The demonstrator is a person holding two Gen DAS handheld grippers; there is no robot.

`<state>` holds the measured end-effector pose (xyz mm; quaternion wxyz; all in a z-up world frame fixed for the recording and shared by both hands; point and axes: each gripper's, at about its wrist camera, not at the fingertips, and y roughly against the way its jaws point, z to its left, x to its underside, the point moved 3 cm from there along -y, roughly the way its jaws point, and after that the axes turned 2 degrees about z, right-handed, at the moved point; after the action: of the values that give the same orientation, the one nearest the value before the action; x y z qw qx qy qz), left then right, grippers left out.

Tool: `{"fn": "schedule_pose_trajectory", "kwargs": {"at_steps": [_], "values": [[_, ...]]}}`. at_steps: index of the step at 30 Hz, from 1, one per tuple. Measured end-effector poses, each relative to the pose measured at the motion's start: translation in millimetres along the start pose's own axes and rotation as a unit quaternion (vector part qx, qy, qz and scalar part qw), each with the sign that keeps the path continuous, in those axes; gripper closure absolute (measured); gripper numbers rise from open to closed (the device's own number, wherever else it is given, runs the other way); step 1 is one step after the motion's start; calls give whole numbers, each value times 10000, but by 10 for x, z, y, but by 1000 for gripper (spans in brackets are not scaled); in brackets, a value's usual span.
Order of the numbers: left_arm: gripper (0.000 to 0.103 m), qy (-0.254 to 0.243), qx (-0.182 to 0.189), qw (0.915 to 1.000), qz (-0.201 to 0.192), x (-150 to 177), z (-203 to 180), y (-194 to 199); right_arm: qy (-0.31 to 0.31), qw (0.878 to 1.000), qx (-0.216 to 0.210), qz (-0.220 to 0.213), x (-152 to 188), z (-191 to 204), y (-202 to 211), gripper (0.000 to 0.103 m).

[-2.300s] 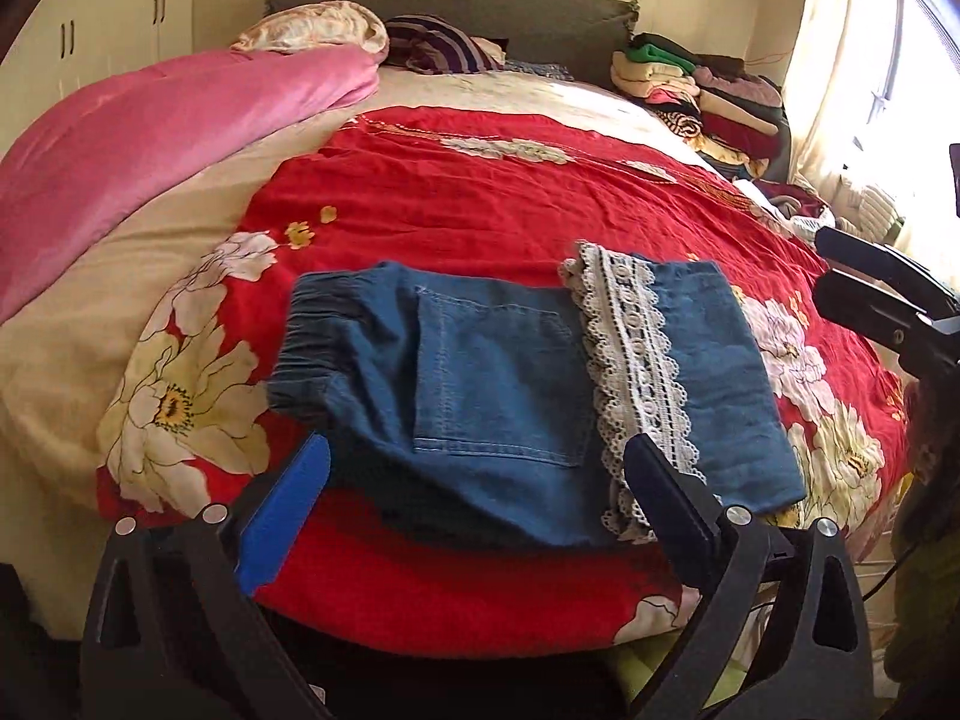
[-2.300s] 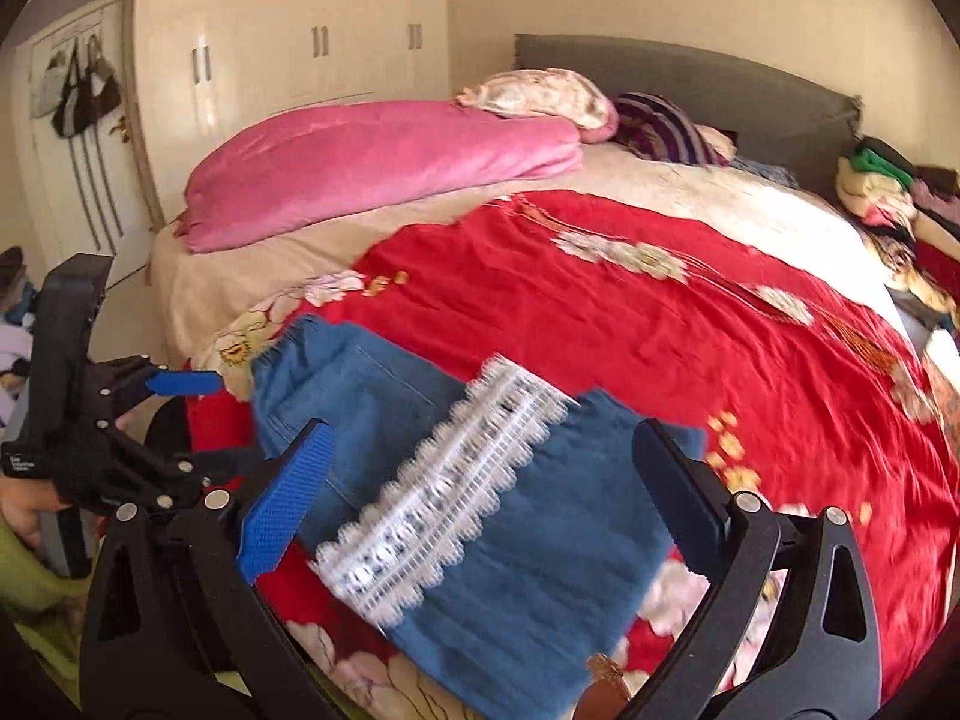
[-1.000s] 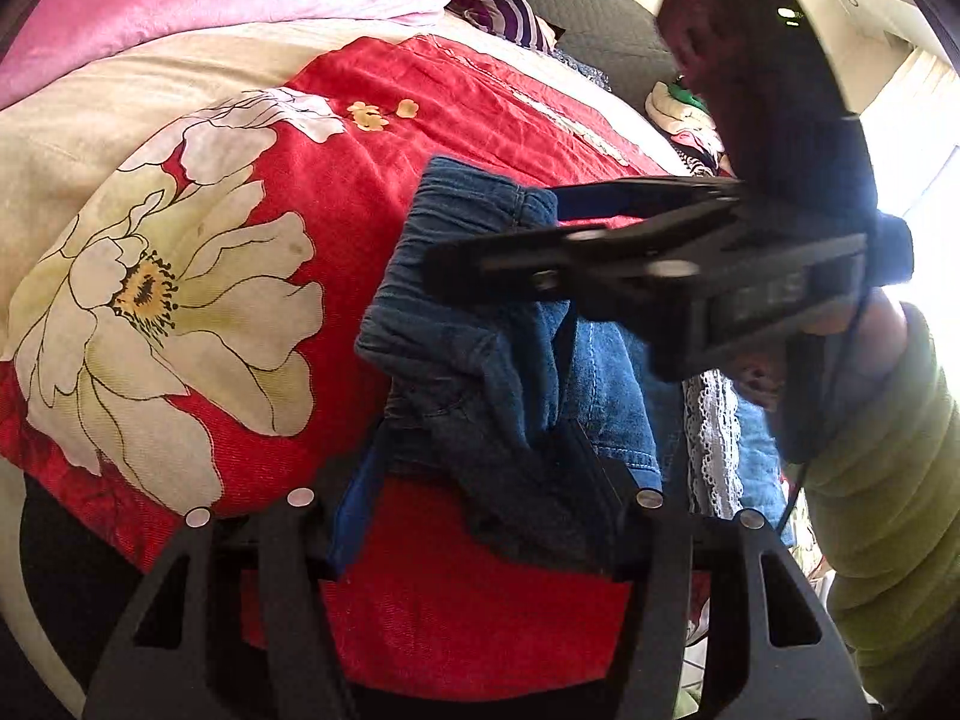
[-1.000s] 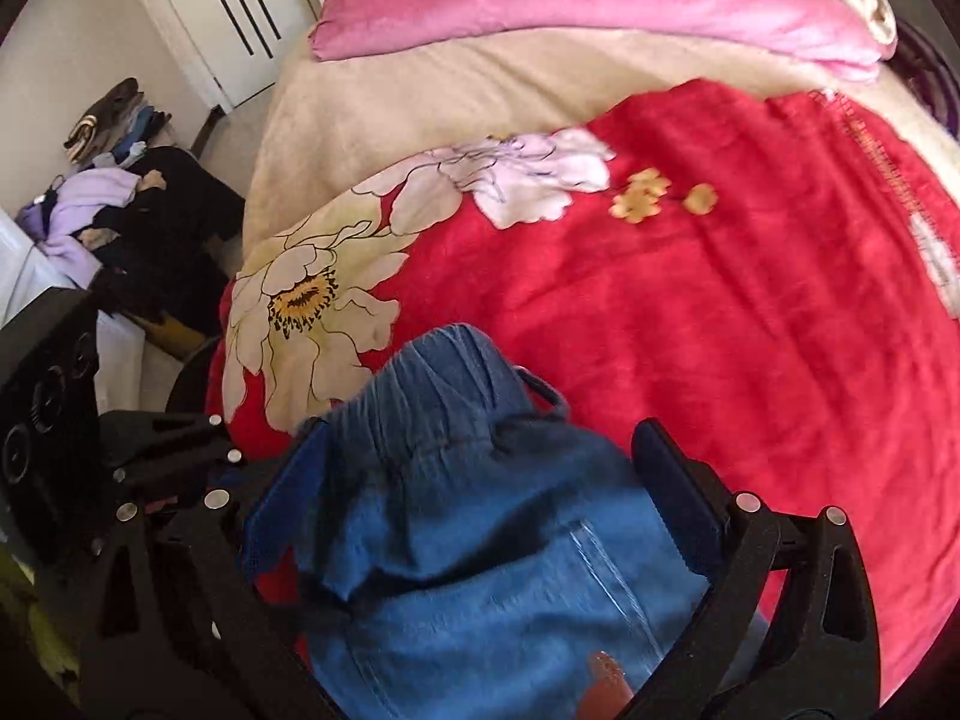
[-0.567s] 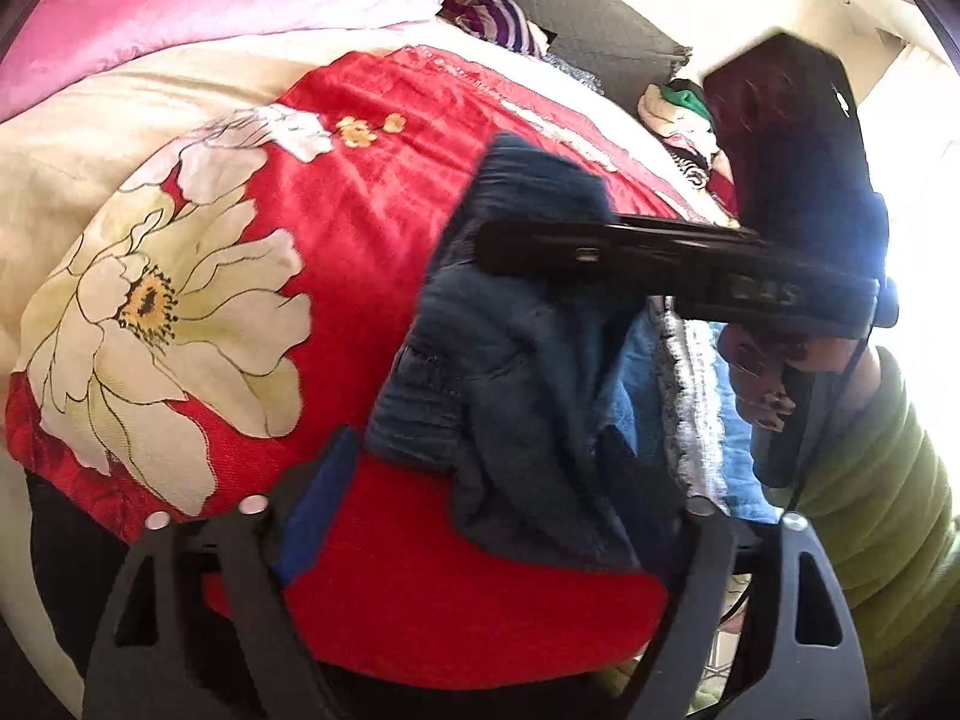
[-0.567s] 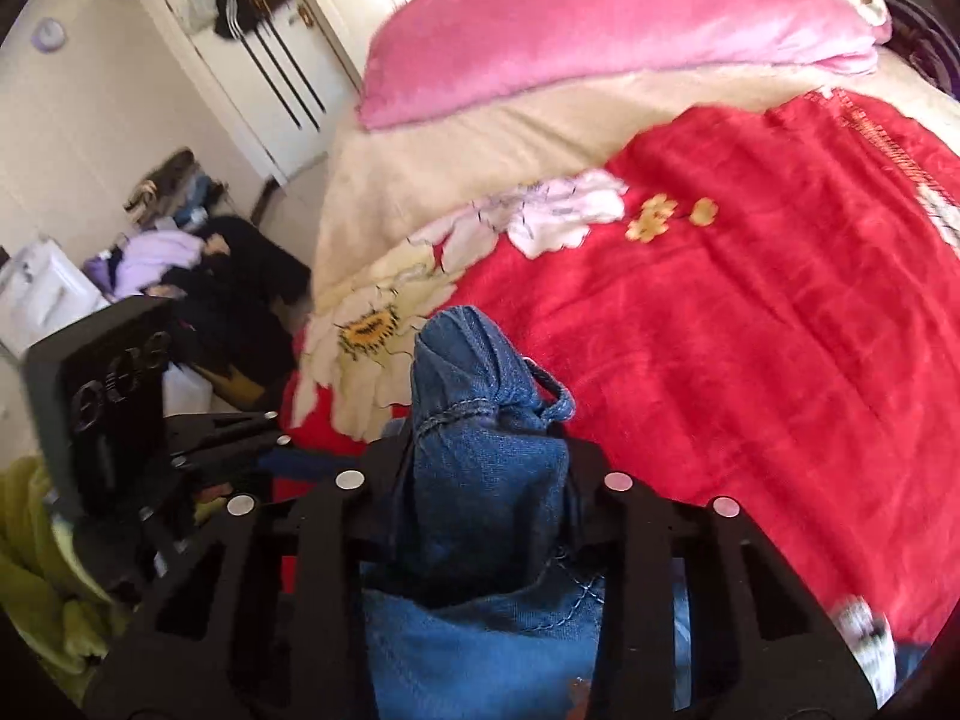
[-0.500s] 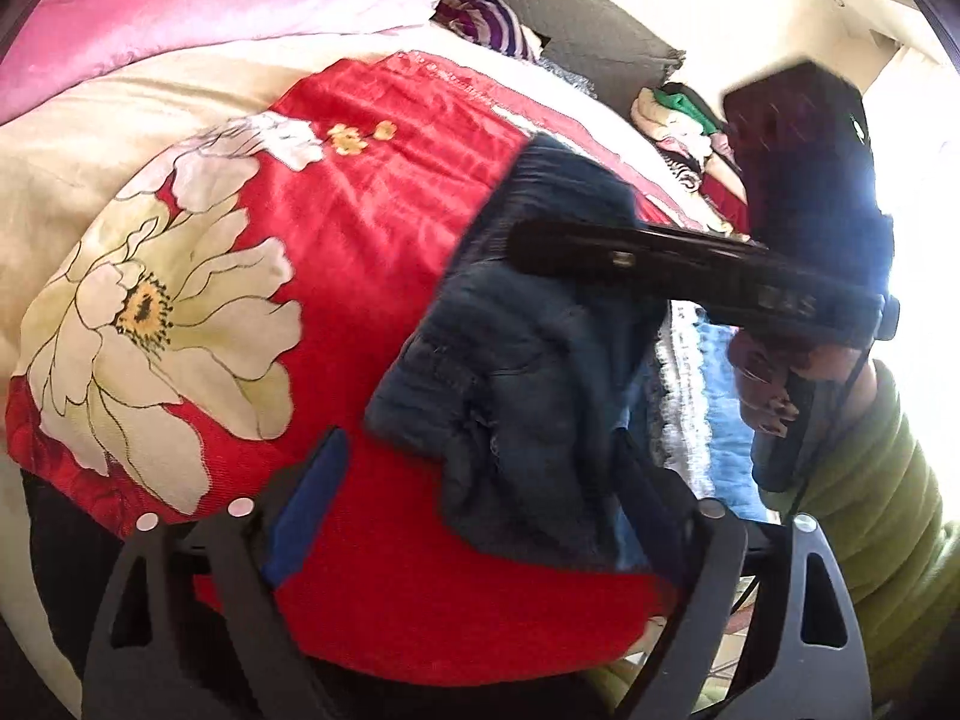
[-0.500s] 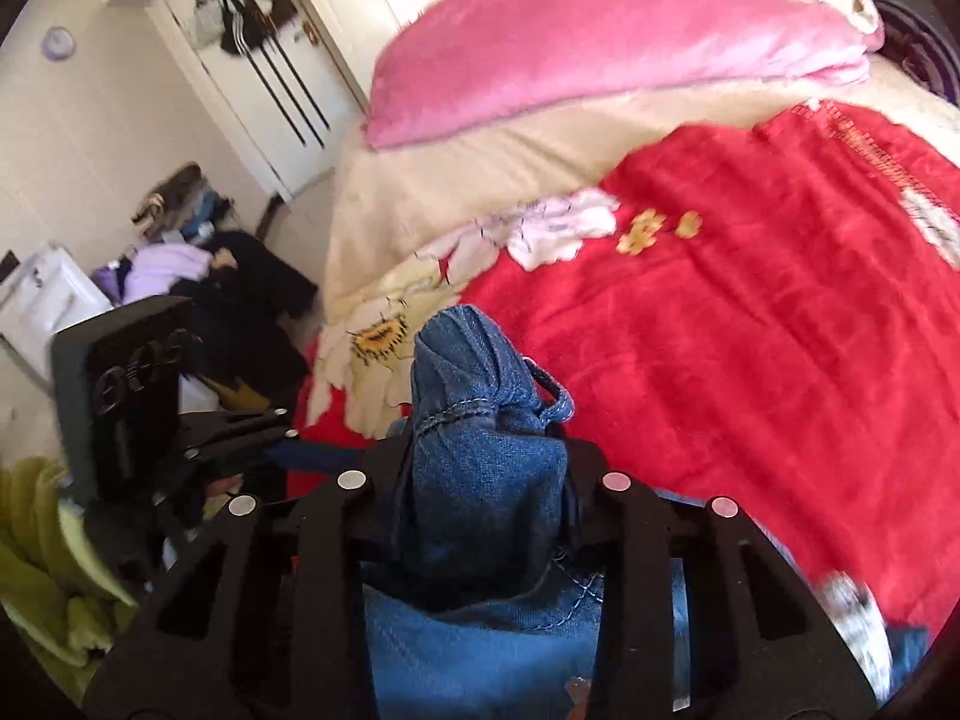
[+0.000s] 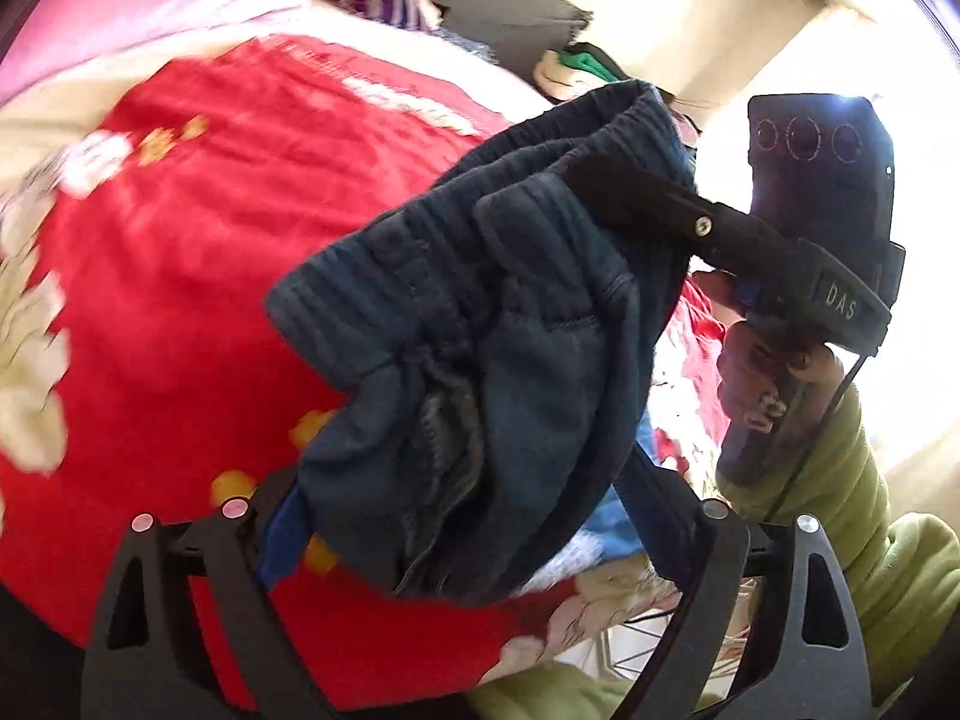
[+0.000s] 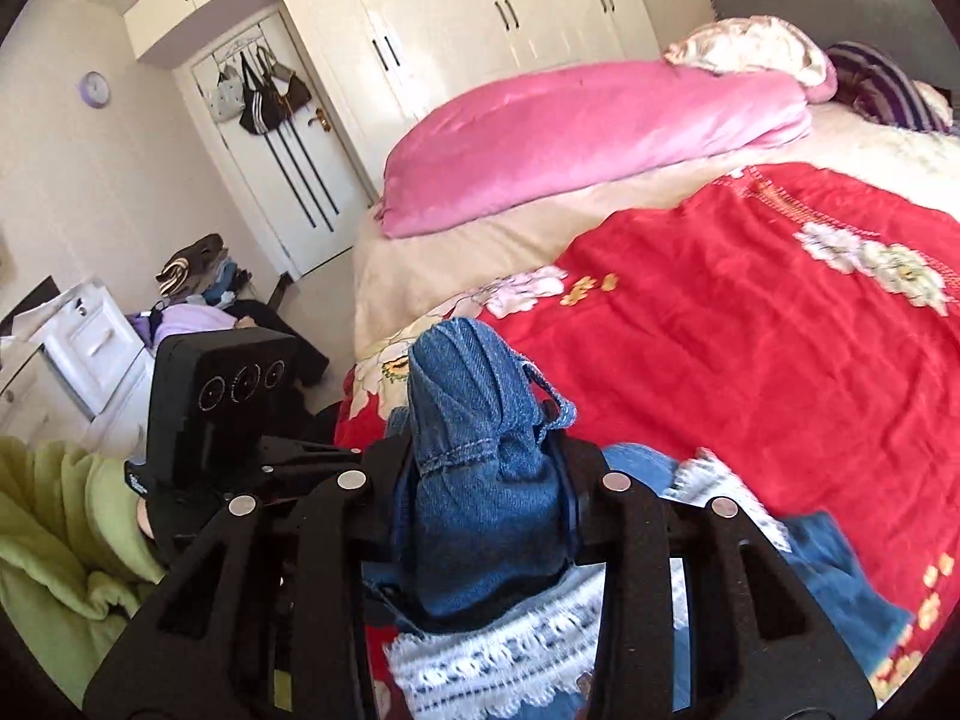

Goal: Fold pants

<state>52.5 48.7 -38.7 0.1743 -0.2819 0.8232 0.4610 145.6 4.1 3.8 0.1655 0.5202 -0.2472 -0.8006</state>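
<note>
Item: denim pants (image 9: 510, 324), lifted above red floral bedspread (image 9: 180, 228).
Left tool (image 9: 462, 516): clamped on waistband.
Right tool (image 10: 486, 492): clamped on waistband.
Progress: fold underway; lace hem (image 10: 528, 642) end remains on bed.

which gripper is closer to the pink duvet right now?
Cannot rank them. The right gripper is shut on the pants, lifted over the red bedspread, and the pink duvet lies across the bed. The left gripper grips the same waistband.
</note>
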Motion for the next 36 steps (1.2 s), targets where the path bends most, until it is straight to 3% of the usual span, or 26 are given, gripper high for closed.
{"fn": "schedule_pose_trajectory", "kwargs": {"at_steps": [1,3,4,6,9,12,17,19,21,22,25,27,29,31,32,34,36], "values": [[26,-62,70,9999,-39,-45,-86,-24,2,10000,41,-75,9,-16,65,69],[26,-124,258,9996,-62,-77,-230,-58,-54,9995,70,-300,37,-60,246,63],[26,-224,349,9991,-94,-80,-330,-69,-140,9989,72,-450,70,-98,361,49],[26,-531,442,9976,-89,-42,-501,-108,-299,9952,366,-861,188,-195,648,34],[26,-976,543,9936,168,115,-713,-249,-619,9888,944,-978,451,-348,912,34],[25,-1204,466,9902,532,247,-784,-438,-991,9812,1450,-801,740,-482,987,34],[25,-1503,43,9857,758,401,-776,-590,-1377,9789,1445,-439,1047,-575,800,34],[25,-1566,-99,9842,820,450,-739,-618,-1312,9749,1799,-42,1166,-620,641,43],[25,-1626,-102,9832,819,477,-766,-606,-1107,9600,2487,651,1318,-678,450,45],[25,-1646,-32,9830,819,479,-782,-565,-1055,9578,2561,768,1356,-685,428,45],[25,-1732,-49,9836,502,413,-777,-302,-1035,9620,2469,542,1318,-626,601,45],[25,-1645,-278,9858,183,311,-692,-104,-957,9642,2461,242,1236,-563,794,42],[32,-1501,-627,9867,57,222,-579,-27,-899,9654,2448,30,1106,-518,914,42],[65,-1342,-700,9884,88,156,-480,-55,-725,9693,2349,7,950,-494,883,43],[70,-1290,-678,9892,142,158,-456,-77,-647,9710,2302,55,879,-484,828,46],[79,-1358,-706,9877,311,208,-472,-188,-444,9748,2168,292,736,-464,649,61],[87,-1560,-673,9840,537,311,-549,-295,-365,9744,2161,504,627,-492,495,66]]}}
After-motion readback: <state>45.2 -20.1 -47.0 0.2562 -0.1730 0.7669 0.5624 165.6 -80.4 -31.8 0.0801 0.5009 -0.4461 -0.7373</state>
